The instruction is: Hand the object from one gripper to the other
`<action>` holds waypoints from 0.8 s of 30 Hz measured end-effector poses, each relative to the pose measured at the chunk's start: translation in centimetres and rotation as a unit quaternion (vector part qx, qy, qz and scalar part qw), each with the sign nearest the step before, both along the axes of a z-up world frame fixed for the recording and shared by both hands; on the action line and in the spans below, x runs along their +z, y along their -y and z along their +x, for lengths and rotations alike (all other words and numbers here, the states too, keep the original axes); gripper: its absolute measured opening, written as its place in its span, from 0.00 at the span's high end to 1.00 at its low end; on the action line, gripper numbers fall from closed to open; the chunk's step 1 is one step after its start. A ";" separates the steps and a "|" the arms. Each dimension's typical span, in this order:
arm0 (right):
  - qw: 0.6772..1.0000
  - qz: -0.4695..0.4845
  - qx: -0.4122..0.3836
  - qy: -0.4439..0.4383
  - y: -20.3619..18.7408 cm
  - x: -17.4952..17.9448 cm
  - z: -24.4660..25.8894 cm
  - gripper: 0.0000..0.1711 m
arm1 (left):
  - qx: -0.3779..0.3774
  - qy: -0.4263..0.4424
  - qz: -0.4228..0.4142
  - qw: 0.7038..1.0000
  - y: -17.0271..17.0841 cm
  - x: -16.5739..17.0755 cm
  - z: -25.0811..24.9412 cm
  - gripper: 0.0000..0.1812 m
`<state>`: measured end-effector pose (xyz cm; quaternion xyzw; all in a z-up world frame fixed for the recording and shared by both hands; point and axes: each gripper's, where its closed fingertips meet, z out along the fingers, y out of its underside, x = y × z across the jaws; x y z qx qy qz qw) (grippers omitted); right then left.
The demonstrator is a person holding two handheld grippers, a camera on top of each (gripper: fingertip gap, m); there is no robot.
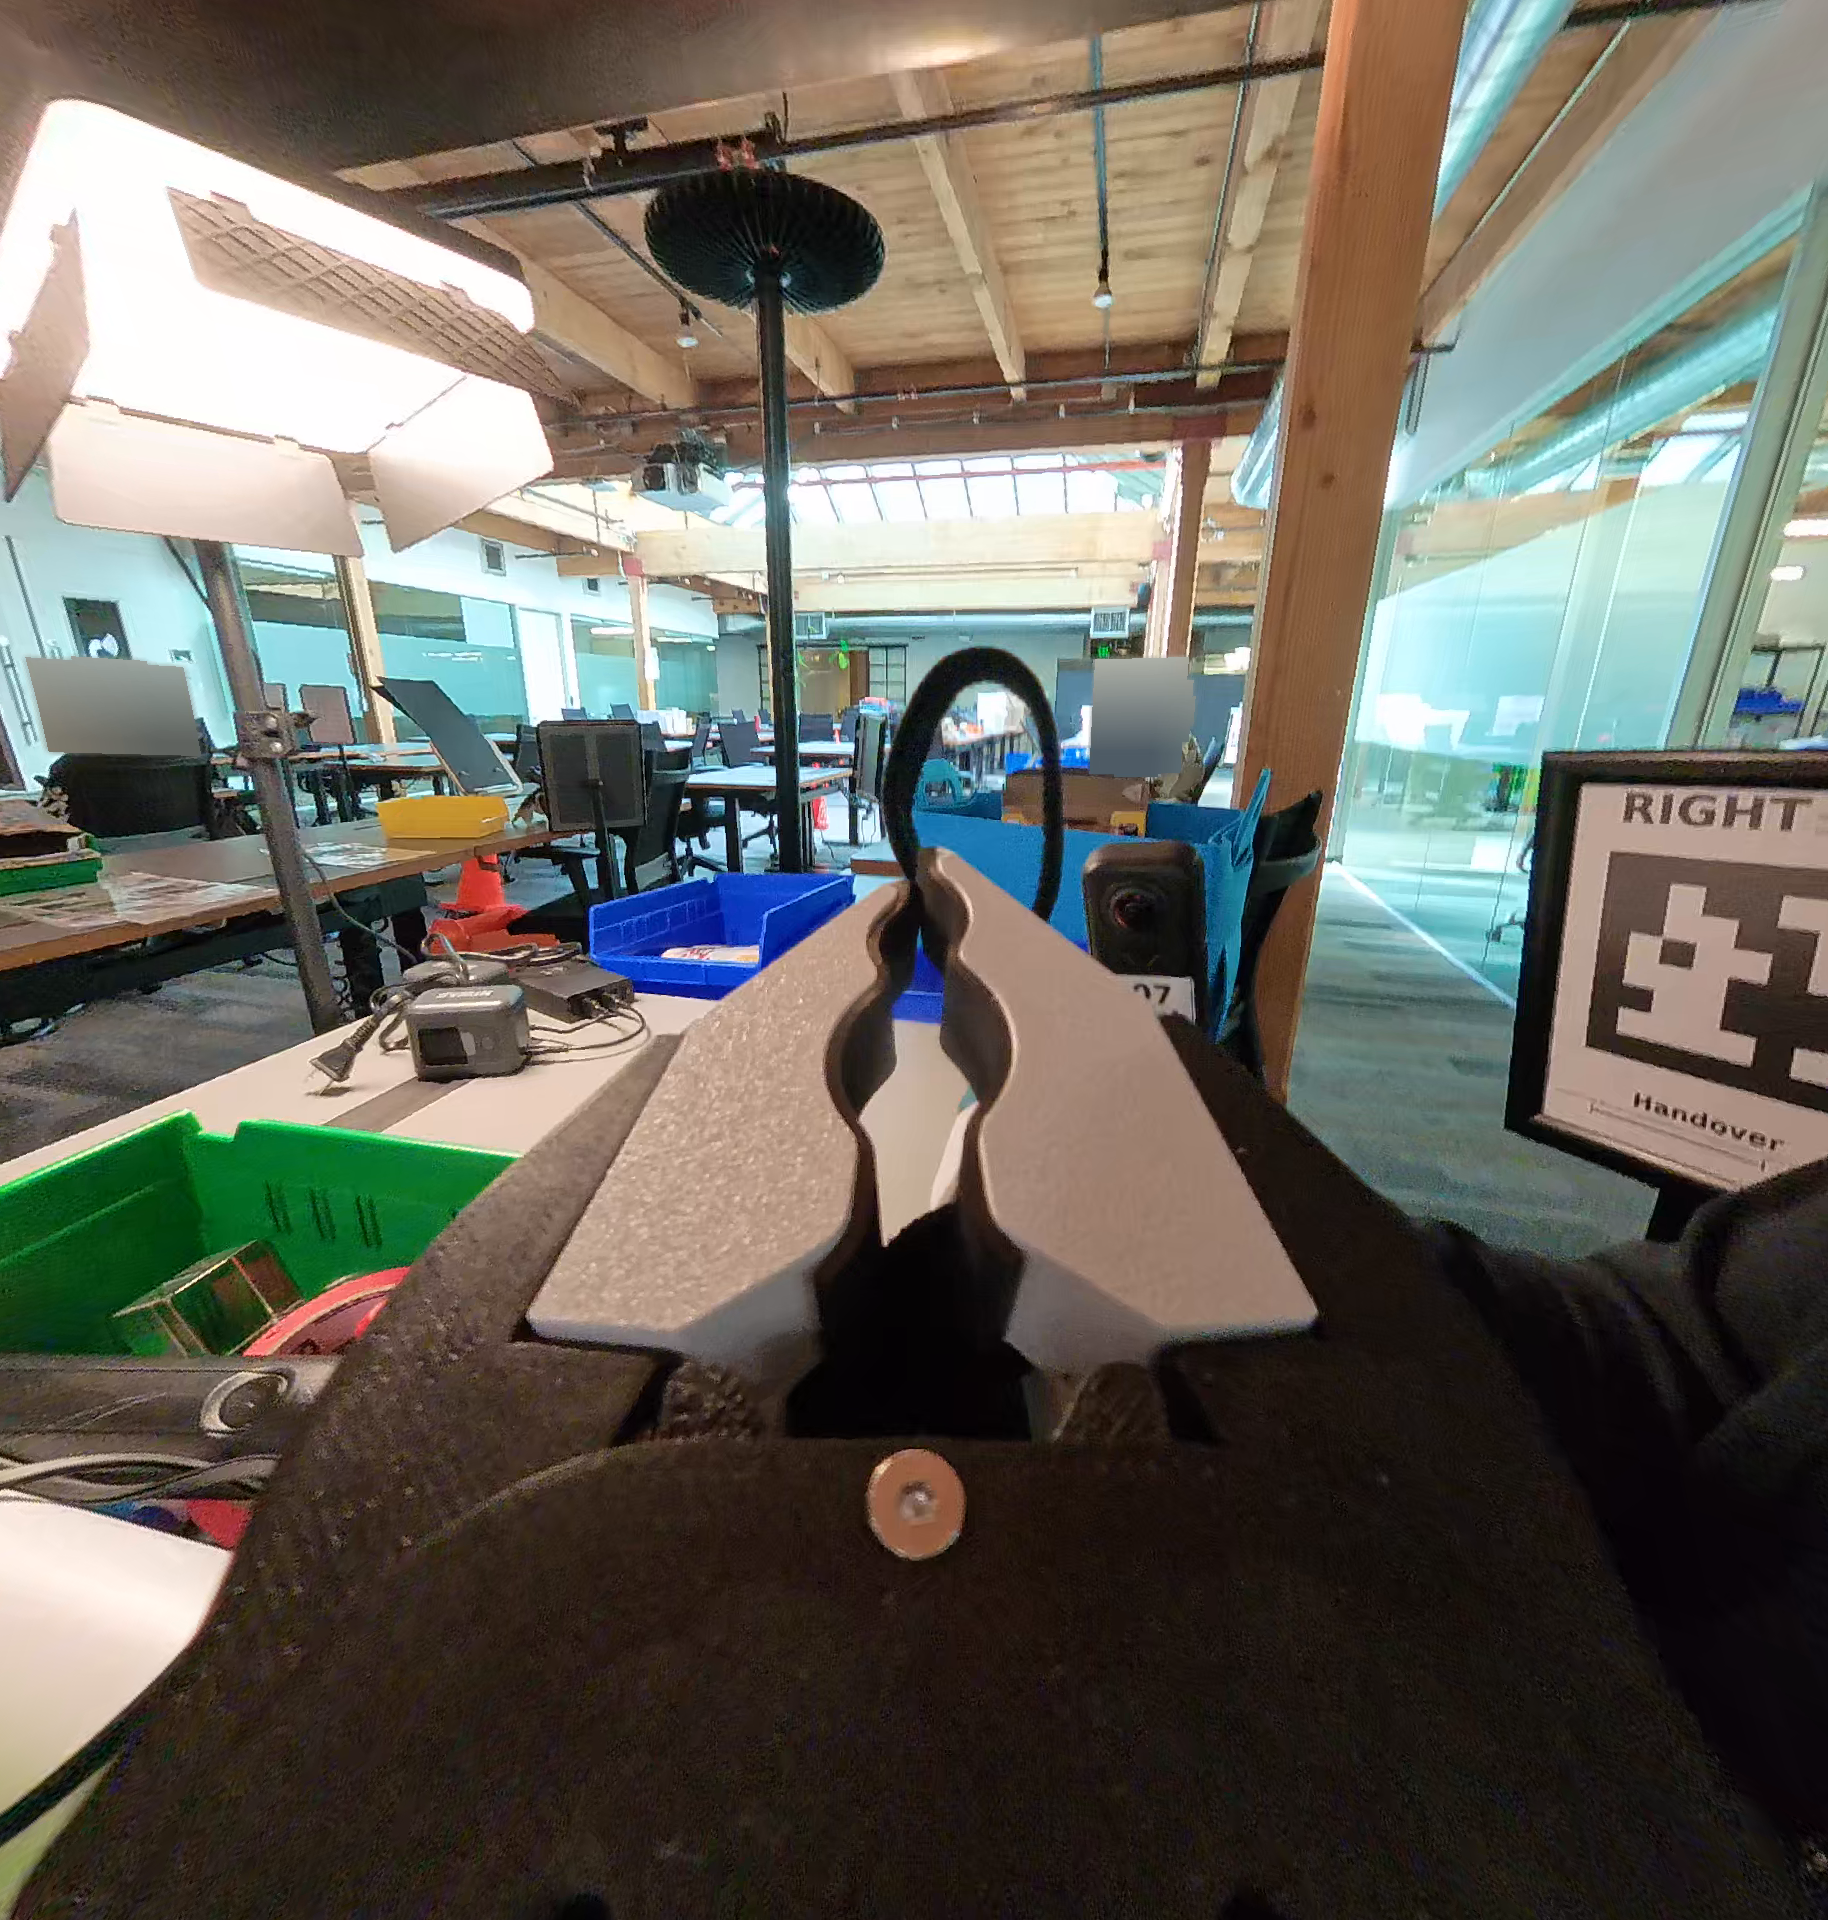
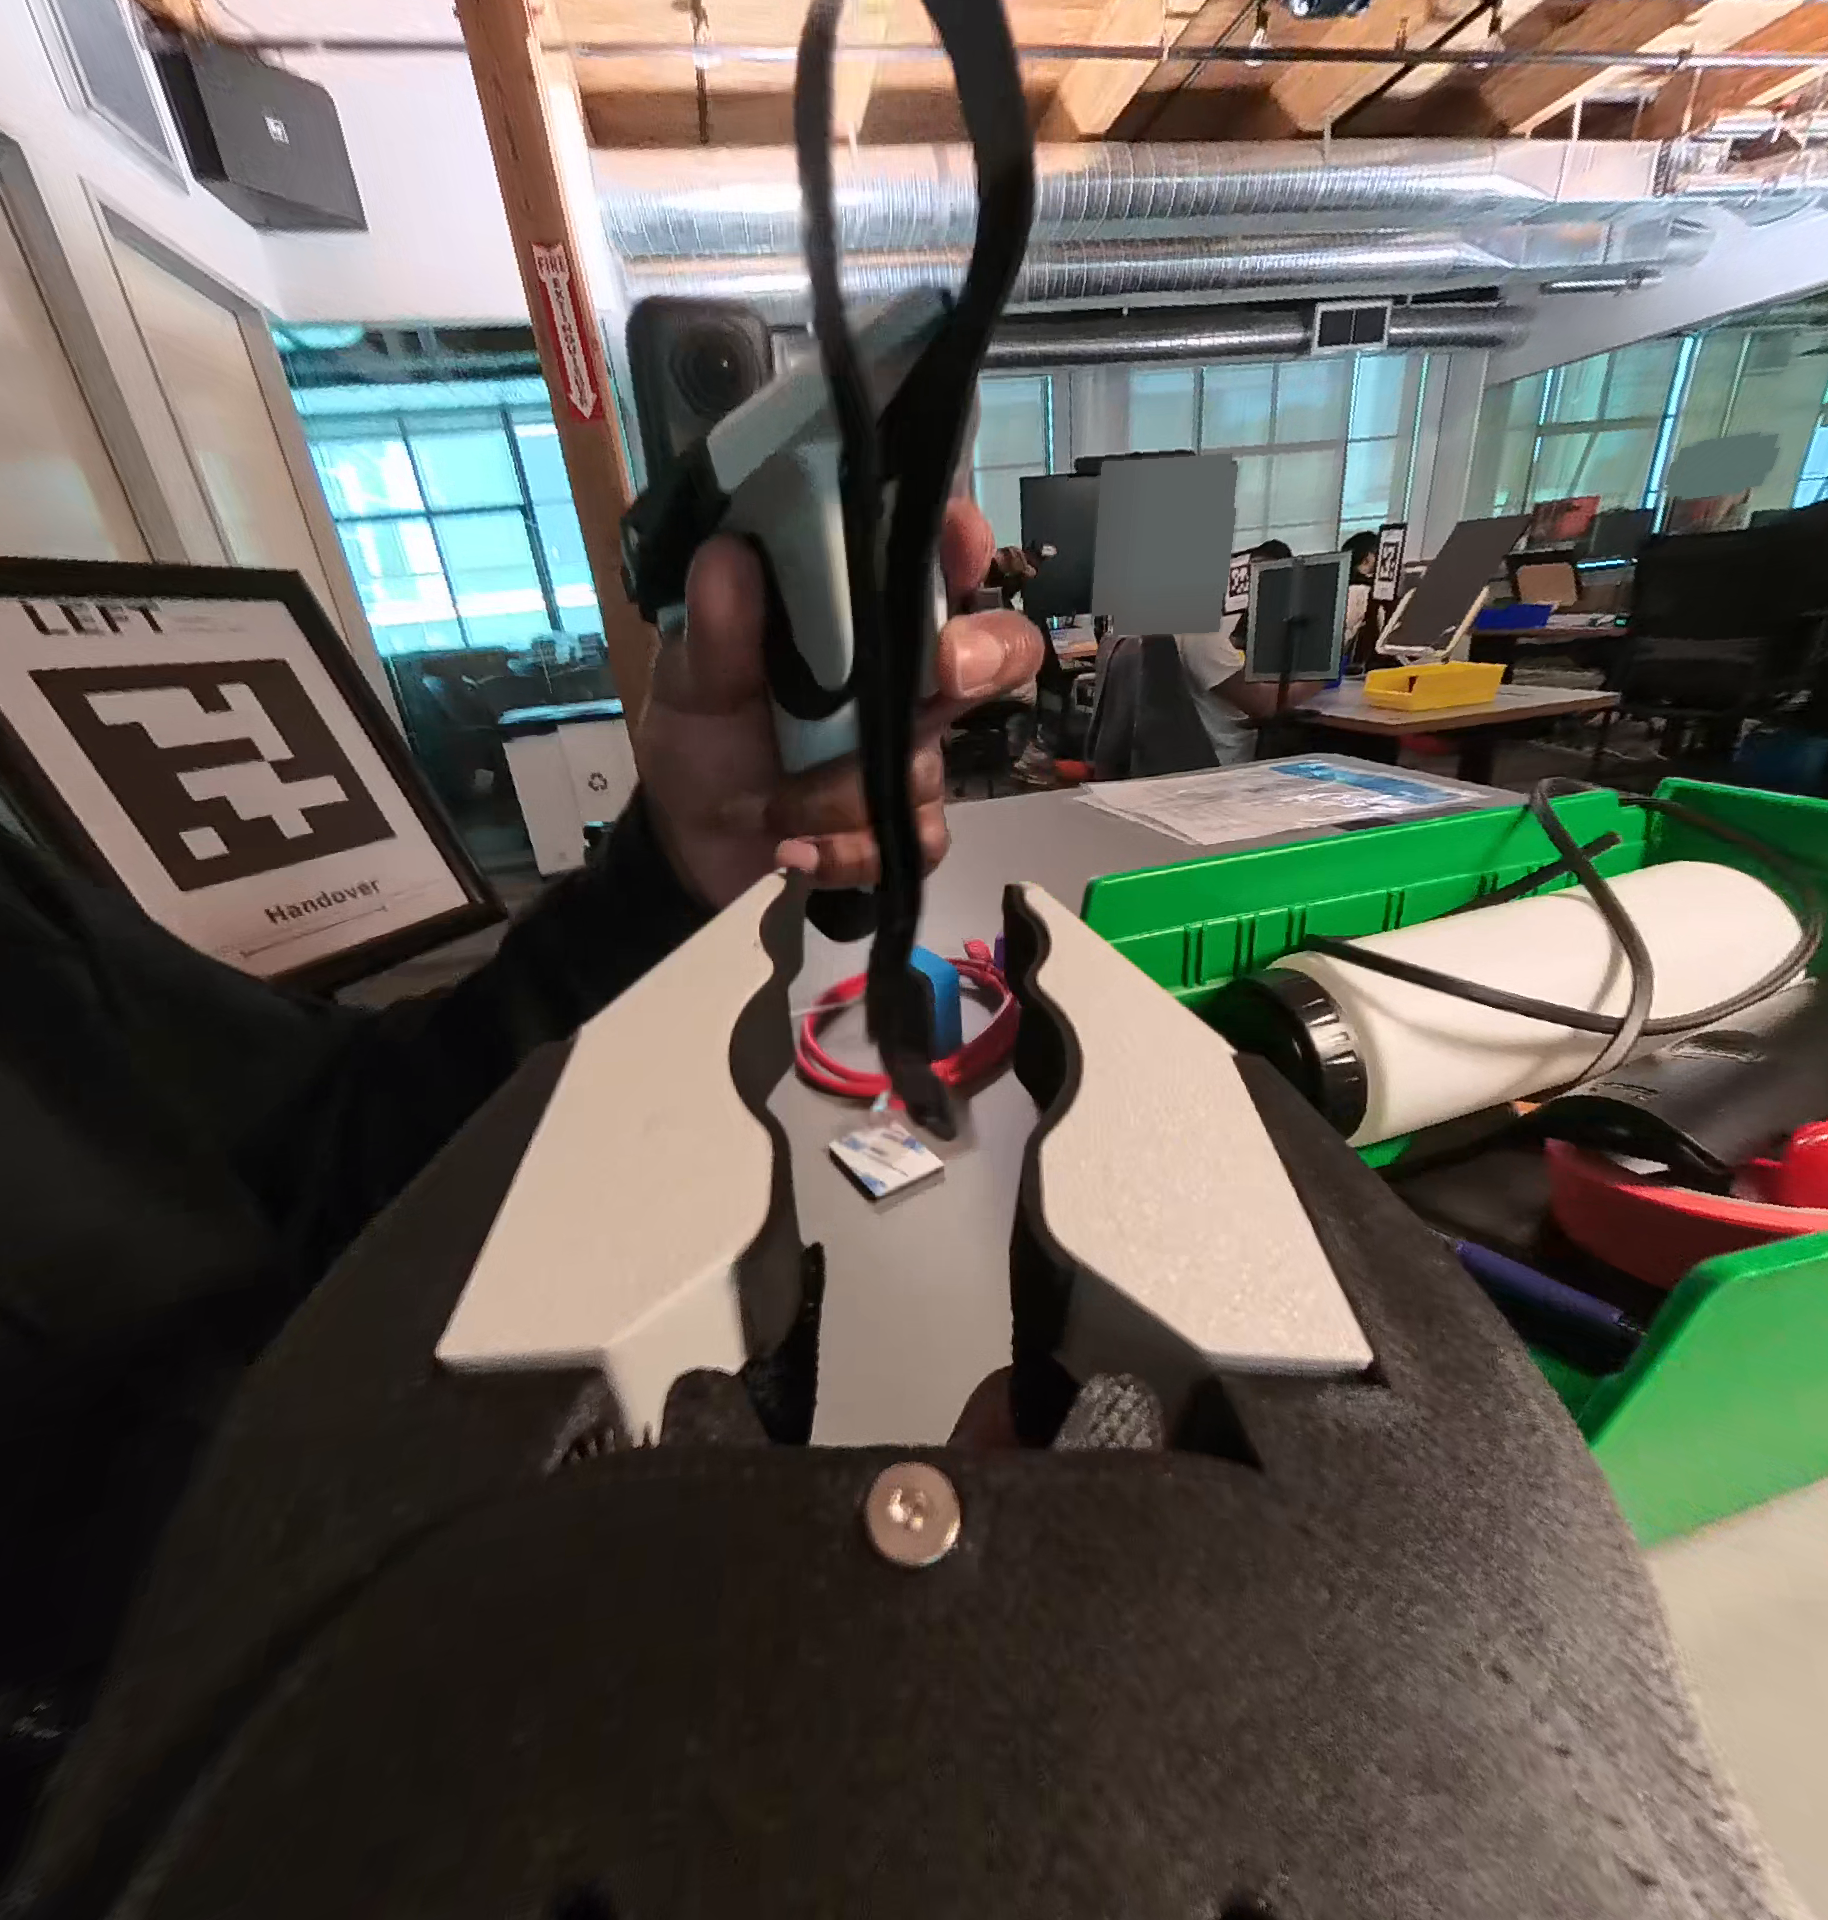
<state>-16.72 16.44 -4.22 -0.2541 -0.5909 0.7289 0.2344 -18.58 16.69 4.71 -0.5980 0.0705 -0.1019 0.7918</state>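
**Strap hanging into the waiting right tongs**

While my left tongs (image 1: 925,883) are clamped at their tips on the flat black looped strap (image 1: 967,727), the loop stands up above them in the left wrist view and the rest of the strap hangs out of sight below. From the right wrist view I see the same strap (image 2: 894,644) running nearly straight down, its long axis vertical, past the hand (image 2: 785,707) that holds the left tool. Its free end dangles into the mouth of my right tongs (image 2: 899,914), which stand well apart with nothing between them. The tail looks to hang between the two grey fingers, nearer the middle than either side, though I cannot tell whether it touches one.

I judge the handover is at the point of the second grip: the right tongs need to close on the tail where it crosses the tips, and only then should the left let go. The strap is limp and slightly blurred, so it may be swaying.

Below the gap lie a coiled red cable (image 2: 905,1039) and a small white square packet (image 2: 886,1166) on the grey worktop (image 2: 1045,831). The green plastic bin (image 2: 1305,904) sits close on the right, so room to move is upward and leftward.
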 end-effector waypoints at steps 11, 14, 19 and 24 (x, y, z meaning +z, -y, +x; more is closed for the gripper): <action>0.988 0.147 -0.037 0.018 2.6 -3.9 -2.0 0.96 | -0.024 0.044 0.040 0.998 1.0 0.1 0.5 1.00; 0.990 0.140 -0.024 0.018 3.9 -3.5 -2.4 0.97 | 0.012 0.056 0.039 0.998 0.9 0.2 -0.6 0.99; 0.999 0.005 0.003 0.040 3.0 -0.3 -2.6 0.97 | 0.098 0.074 0.050 0.991 1.5 -0.2 -3.6 0.81; 0.990 -0.126 0.027 0.055 -0.5 2.0 -1.9 0.98 | 0.035 0.074 0.002 0.997 0.4 -2.5 -1.7 0.77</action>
